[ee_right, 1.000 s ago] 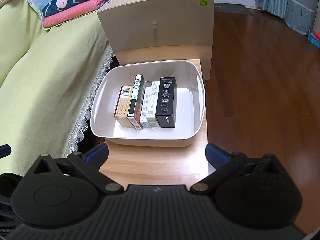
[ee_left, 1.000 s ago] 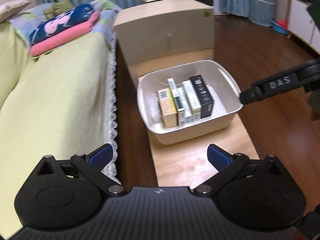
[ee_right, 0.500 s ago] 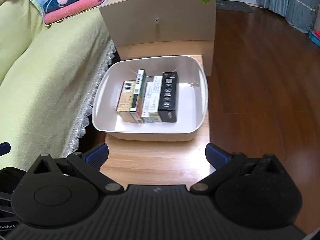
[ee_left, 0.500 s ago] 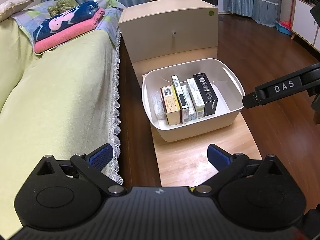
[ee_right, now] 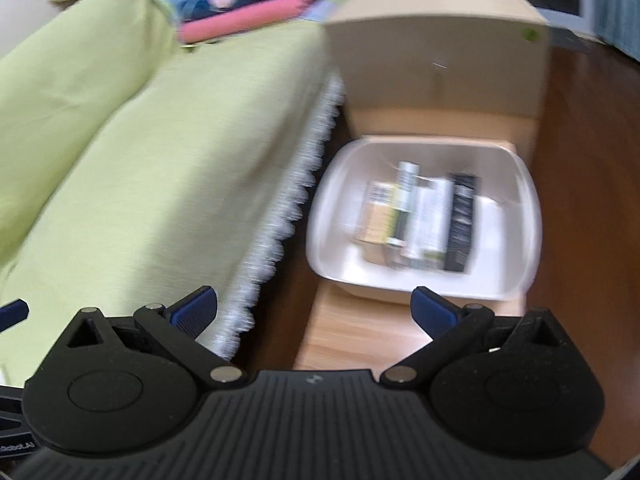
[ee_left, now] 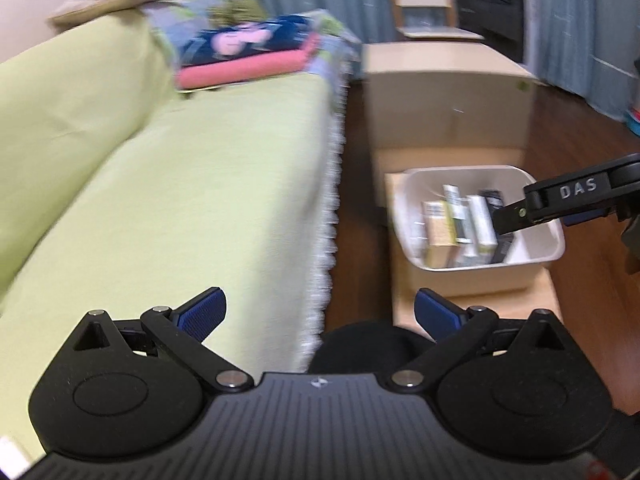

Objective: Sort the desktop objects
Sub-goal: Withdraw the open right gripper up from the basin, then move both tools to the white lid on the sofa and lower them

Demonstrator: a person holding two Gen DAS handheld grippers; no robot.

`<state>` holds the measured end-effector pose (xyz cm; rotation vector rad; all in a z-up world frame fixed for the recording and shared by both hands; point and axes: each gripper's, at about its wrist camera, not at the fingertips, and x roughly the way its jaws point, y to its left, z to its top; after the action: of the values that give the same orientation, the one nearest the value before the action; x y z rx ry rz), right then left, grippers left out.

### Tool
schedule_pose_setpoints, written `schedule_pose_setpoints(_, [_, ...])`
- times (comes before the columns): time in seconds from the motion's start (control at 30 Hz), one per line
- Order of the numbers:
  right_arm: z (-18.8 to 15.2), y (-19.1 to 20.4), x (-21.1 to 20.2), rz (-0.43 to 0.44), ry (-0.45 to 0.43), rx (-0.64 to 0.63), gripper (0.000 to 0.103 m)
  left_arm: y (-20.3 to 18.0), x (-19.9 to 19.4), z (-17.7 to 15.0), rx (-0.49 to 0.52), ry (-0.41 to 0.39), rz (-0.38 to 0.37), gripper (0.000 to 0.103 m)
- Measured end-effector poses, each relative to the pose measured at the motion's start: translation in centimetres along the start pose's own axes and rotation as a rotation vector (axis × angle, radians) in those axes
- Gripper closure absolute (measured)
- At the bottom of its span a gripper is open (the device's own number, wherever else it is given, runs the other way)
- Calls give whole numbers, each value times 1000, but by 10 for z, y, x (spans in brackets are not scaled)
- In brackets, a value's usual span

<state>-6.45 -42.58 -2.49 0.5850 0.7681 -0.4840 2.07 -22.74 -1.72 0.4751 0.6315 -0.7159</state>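
A white plastic tub point(ee_left: 548, 254) point(ee_right: 520, 280) stands on a low wooden table point(ee_left: 404, 312) point(ee_right: 352, 340). Several small boxes point(ee_left: 460, 224) point(ee_right: 420, 216) stand upright in a row inside it, the rightmost one black. My left gripper point(ee_left: 318, 312) is open and empty, hanging over the gap between sofa and table. My right gripper point(ee_right: 314, 306) is also open and empty, back from the tub's near rim. In the left wrist view one black finger of the right gripper, marked DAS point(ee_left: 568, 200), crosses in front of the tub. Both views are motion-blurred.
A sofa with a yellow-green cover point(ee_left: 160, 184) point(ee_right: 140, 140) and white lace fringe runs along the left. Folded pink and blue cloths point(ee_left: 248, 56) point(ee_right: 248, 4) lie at its far end. A beige cabinet point(ee_left: 448, 100) point(ee_right: 440, 48) stands behind the tub. Dark wood floor point(ee_right: 592, 160) lies right.
Both grippers have swung left and pulled back, so the tub now sits further right and smaller in each view. Both stay open and empty. The boxes have not moved.
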Motion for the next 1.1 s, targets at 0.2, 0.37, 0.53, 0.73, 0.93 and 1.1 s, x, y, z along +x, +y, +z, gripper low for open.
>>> schedule_pose_setpoints(0.2, [2,77,-1,171,-13,-120,1,64,-44,-25,-139,-39,161,2])
schedule_pose_setpoints(0.37, [-16,154,3,355,32,-265,1,122,-90,-71,-287,-32,316,2])
schedule_pose_setpoints(0.53, [-49,239,9,556,126,-397,1,179,-143,-143,-459,21,479,2])
schedule_pose_setpoints(0.73, [-91,329,18,693,213,-546,10,238,-196,-243,-710,100,658,2])
schedule_pose_setpoints(0.93, [-122,402,44,734,324,-625,36,270,-225,-316,-915,120,728,10])
schedule_pose_setpoints(1.1, [-146,440,75,740,430,-669,51,282,-230,-350,-977,116,694,23])
